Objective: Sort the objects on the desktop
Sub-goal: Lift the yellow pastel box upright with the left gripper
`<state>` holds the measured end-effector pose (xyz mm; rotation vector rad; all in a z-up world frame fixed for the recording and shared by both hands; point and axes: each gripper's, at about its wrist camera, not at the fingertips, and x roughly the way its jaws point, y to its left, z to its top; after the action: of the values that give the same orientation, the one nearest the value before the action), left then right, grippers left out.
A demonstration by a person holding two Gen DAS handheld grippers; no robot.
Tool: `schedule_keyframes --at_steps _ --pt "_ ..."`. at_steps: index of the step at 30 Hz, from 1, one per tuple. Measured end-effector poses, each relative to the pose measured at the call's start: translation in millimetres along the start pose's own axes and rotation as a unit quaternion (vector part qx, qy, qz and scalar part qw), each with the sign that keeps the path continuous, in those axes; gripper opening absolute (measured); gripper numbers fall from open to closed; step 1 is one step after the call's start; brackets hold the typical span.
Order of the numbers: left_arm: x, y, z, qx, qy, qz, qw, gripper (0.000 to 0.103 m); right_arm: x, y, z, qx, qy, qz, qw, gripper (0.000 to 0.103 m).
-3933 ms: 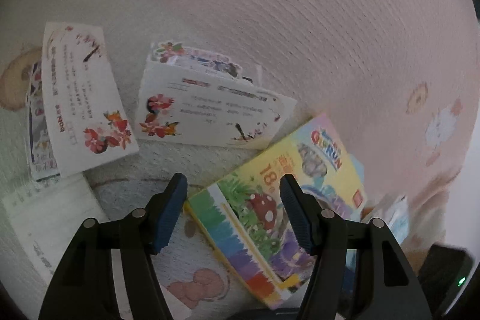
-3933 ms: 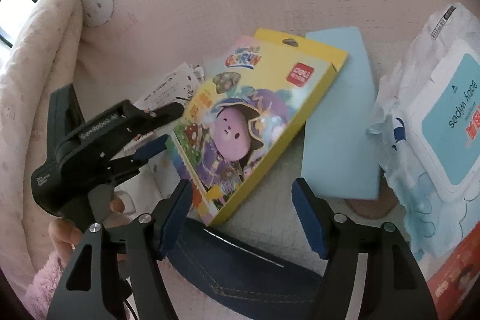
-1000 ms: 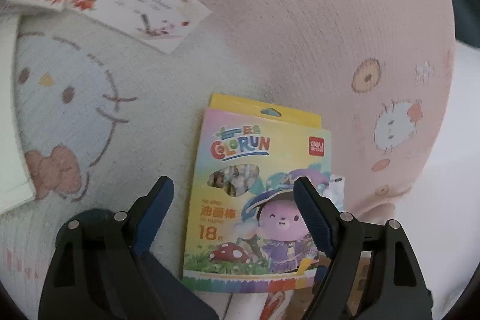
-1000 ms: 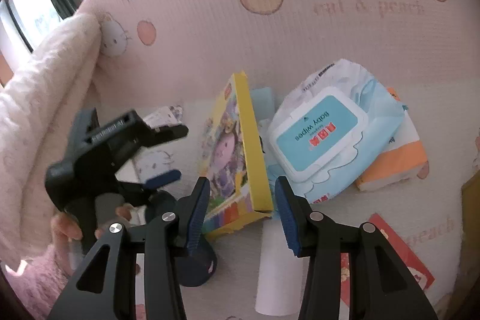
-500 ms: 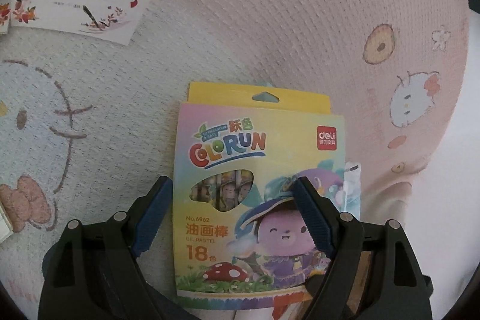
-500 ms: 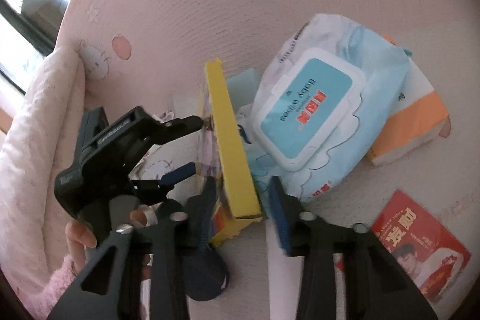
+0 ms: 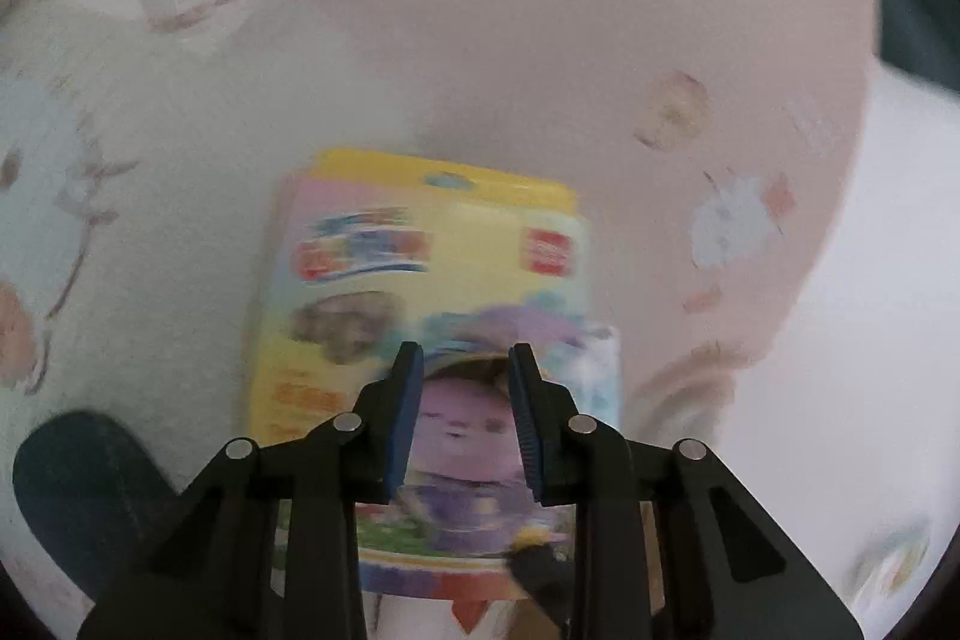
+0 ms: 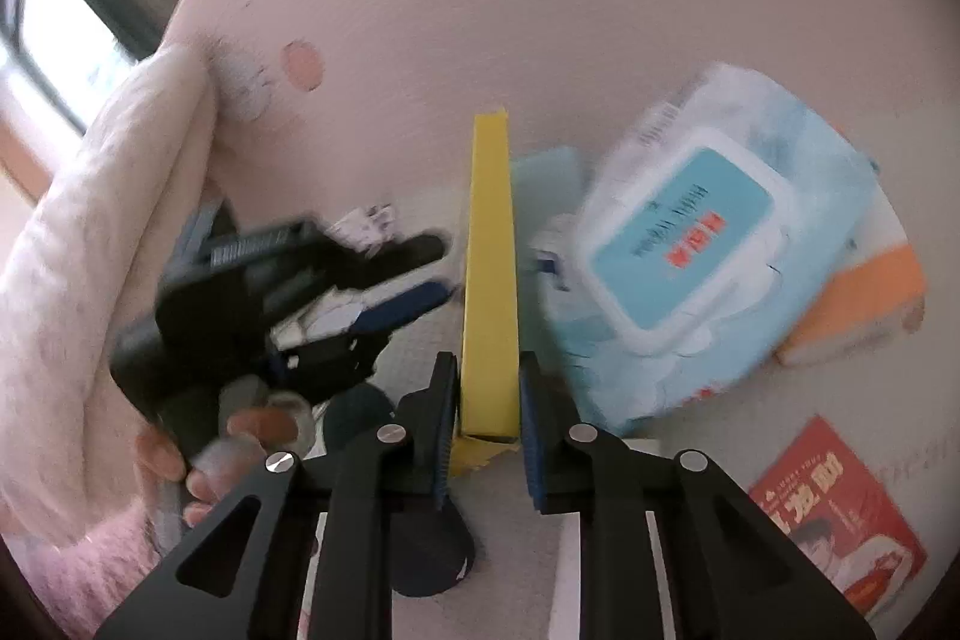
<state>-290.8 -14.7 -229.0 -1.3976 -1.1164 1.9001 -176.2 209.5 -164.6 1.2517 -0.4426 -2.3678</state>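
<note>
My right gripper [image 8: 485, 388] is shut on the yellow crayon box [image 8: 489, 274], held upright on its edge, pads on both faces. In the left wrist view the box's printed front [image 7: 420, 268] faces me, blurred. My left gripper [image 7: 465, 370] is in front of that face with its jaws narrowed and nothing between them; it also shows in the right wrist view [image 8: 432, 274], just left of the box, a small gap apart.
A blue wet-wipes pack [image 8: 708, 244] lies right of the box, with an orange-and-white pack [image 8: 864, 310] behind it and a light blue card [image 8: 546, 172]. A red booklet [image 8: 834, 508] lies at lower right. A dark blue case [image 7: 90, 490] is at lower left. Pink blanket [image 8: 108, 220] at left.
The right gripper has closed onto the box, now seen straight along its yellow edge. The left gripper's jaws have narrowed a lot and it moved closer to the box face.
</note>
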Motion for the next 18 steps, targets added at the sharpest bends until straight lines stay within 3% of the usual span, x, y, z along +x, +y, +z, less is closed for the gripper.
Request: schedule_keyframes --at_steps 4,8,12,18 --pt "-7.1 -3.7 -10.2 0.029 0.007 0.032 0.9990 0.039 -2.2 5.7 -0.9 -0.011 0.003 -0.006 1.000 0.016" --pt "-12.6 20.5 -24.2 0.005 0.013 0.052 0.9985 0.054 -0.4 -2.8 1.3 0.011 0.009 0.010 1.000 0.016" --pt "-18.3 27.1 -28.3 -0.016 -0.012 0.044 0.9988 0.056 3.8 -2.3 8.5 0.016 0.021 0.022 0.999 0.019" --pt "-20.5 25.7 -25.8 -0.026 -0.010 0.033 0.9991 0.071 11.6 10.4 17.2 -0.004 0.036 0.014 0.999 0.019"
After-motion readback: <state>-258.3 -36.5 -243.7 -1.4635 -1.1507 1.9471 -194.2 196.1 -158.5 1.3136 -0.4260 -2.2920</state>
